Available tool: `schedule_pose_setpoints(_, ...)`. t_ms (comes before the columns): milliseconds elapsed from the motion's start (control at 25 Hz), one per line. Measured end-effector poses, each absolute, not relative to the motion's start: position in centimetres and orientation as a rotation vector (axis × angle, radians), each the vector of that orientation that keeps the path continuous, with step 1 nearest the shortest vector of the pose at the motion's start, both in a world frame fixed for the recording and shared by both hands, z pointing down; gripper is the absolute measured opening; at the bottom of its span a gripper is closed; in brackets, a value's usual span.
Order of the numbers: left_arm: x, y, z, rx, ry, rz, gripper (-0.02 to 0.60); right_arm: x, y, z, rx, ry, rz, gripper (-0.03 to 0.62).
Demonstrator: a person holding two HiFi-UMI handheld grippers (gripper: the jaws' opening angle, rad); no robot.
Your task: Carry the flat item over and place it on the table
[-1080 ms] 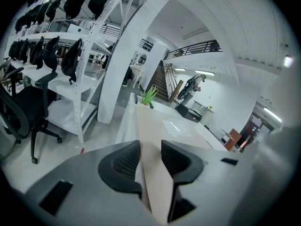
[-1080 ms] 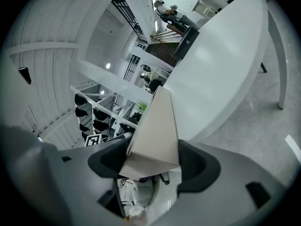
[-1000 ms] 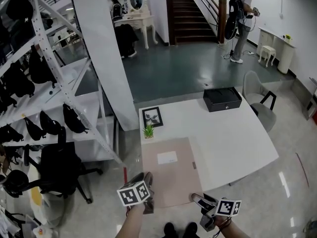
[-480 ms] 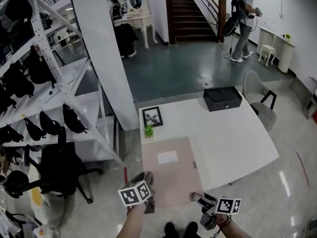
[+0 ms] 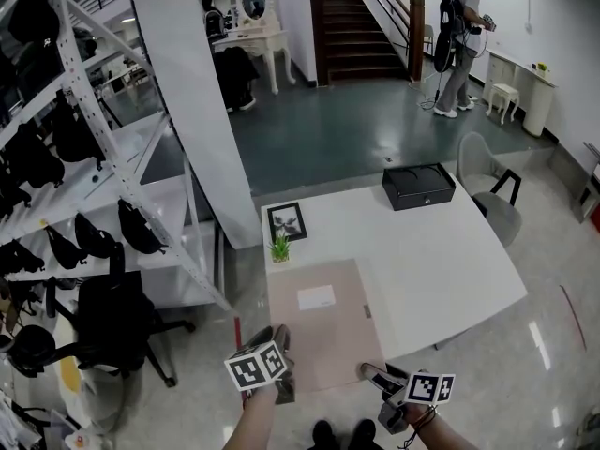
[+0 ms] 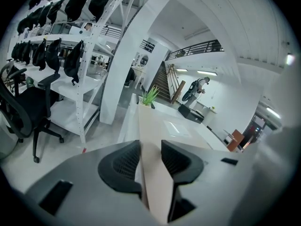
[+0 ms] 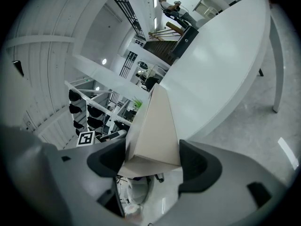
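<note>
The flat item (image 5: 323, 331) is a thin beige box with a white label. Its far part lies on the white table (image 5: 441, 251) and its near end overhangs the table's front edge. My left gripper (image 5: 279, 343) is shut on the near left corner. In the left gripper view the box edge (image 6: 153, 135) runs between the two dark pads (image 6: 123, 163). My right gripper (image 5: 371, 374) is shut on the near right corner. In the right gripper view that corner (image 7: 157, 126) fills the gap between the jaws, with the table (image 7: 221, 55) beyond it.
On the table stand a small plant (image 5: 280, 247) and a framed picture (image 5: 288, 221) just beyond the box, and a black case (image 5: 418, 186) at the far edge. A white rack (image 5: 84, 186) with black bags and an office chair (image 5: 112, 326) are left. A grey chair (image 5: 492, 200) is right. A person (image 5: 464, 36) stands far back.
Both grippers and the flat item keep their places. Only the person at the back has shifted slightly.
</note>
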State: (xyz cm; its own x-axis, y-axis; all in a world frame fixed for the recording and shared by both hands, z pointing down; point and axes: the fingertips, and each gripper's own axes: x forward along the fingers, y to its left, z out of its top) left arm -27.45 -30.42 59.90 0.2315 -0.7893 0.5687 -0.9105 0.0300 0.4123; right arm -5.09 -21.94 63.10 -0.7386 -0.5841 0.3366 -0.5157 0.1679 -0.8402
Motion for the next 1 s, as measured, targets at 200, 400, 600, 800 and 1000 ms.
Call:
schedule_pose_setpoints(200, -27.6, -30.5, 60.0, 1.768, -1.587, 0.213, 0.144, -5.2, -22.1, 63.2, -1.129, 2.364, -1.635, 0.354)
schedule_pose_setpoints(400, -27.5, -30.4, 59.9, 1.761, -1.593, 0.213, 0.144, -4.9, -22.1, 63.2, -1.193, 2.419, -1.588, 0.358)
schedule_pose_setpoints(600, -27.4, -30.2, 59.8, 1.76, -1.6, 0.205, 0.144, -4.8, -22.5, 62.7, -1.314, 2.614, -1.409, 0.342)
schedule_pose_setpoints(800, -27.2, -30.0, 59.6, 1.764, -1.598, 0.189, 0.144, -4.7, -22.8, 62.4, -1.356, 2.627, -1.365, 0.334)
schedule_pose_setpoints(1000, -27.3, -29.6, 58.7, 1.782, -1.601, 0.156, 0.144, -4.1, -22.9, 61.8, -1.41, 2.609, -1.314, 0.319)
